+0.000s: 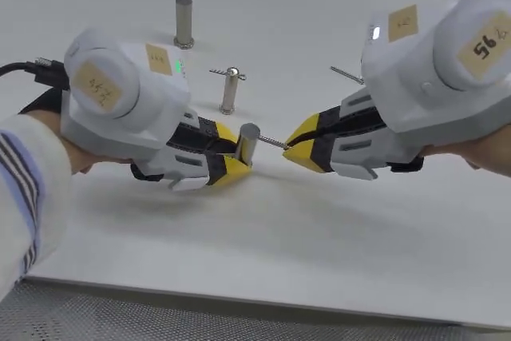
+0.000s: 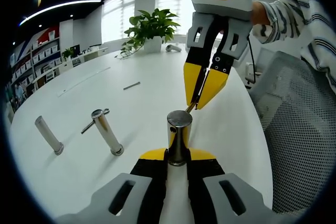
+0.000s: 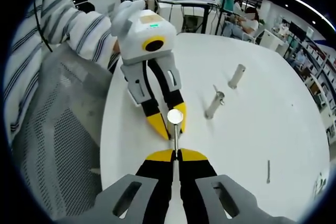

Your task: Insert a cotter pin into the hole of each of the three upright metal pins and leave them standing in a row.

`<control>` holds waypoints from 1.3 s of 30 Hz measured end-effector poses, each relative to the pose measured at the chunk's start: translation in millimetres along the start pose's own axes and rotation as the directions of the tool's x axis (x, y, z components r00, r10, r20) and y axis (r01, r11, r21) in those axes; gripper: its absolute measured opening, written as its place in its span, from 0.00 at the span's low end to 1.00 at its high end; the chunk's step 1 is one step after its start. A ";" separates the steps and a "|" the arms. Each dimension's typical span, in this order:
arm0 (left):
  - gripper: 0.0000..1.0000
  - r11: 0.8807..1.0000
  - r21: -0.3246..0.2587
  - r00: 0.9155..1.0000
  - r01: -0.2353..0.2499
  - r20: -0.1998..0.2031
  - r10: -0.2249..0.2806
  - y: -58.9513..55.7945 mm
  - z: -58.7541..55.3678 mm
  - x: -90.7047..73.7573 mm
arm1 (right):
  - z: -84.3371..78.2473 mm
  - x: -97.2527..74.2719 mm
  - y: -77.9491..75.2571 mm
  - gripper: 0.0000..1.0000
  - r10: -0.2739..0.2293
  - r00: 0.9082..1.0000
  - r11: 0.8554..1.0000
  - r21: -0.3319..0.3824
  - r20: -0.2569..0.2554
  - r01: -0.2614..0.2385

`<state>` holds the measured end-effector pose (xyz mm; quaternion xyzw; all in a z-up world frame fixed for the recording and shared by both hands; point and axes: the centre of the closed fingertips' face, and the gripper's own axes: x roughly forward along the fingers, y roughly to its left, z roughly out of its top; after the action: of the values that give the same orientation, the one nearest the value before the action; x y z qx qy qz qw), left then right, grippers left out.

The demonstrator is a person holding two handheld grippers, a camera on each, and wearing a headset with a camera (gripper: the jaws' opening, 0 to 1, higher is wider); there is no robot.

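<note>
Near metal pin and cotter pin, one held in each gripper, over white table.

Head view: left gripper is clamped on the near metal pin's lower part, pin upright. Right gripper pinches the cotter pin level, its tip at the pin's upper end. Behind stand the middle metal pin, with a fitted pin through its top, and the far metal pin, bare. Spare cotter pin lies to the right.
Left gripper view: own jaws closed on the near metal pin's base. Right gripper is opposite, with the cotter pin's tip at the pin's rim.
Right gripper view: own jaws closed on the cotter pin's shank, aimed at the near metal pin's head.
</note>
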<state>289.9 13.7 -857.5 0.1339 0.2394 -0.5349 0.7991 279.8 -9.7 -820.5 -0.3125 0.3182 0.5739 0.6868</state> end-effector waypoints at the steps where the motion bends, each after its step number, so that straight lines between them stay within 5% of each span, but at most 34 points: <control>1: 0.12 1.000 0.002 1.000 0.000 0.000 0.000 0.0 0.0 0.0 | 0.0 0.2 -0.2 0.04 0.000 1.000 1.000 0.000 0.002 0.000; 7: 0.12 1.000 0.004 1.000 -0.002 -0.002 0.002 0.1 0.2 0.3 | 8.5 -2.0 -6.5 0.04 -0.039 0.999 0.993 -0.110 0.032 0.042; 29: 0.12 1.000 0.009 1.000 0.001 -0.001 -0.001 -0.5 0.2 1.2 | 21.0 13.5 -1.2 0.04 0.012 0.999 0.999 -0.043 0.034 -0.010; 39: 0.12 1.000 -0.013 1.000 0.000 -0.001 0.000 0.2 0.1 1.9 | 23.6 14.3 0.8 0.04 0.025 0.999 0.997 -0.078 0.029 -0.023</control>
<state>290.7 12.3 -858.4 0.1292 0.2434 -0.5334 0.7998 282.8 17.6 -817.8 -0.3265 0.2892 0.5987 0.6718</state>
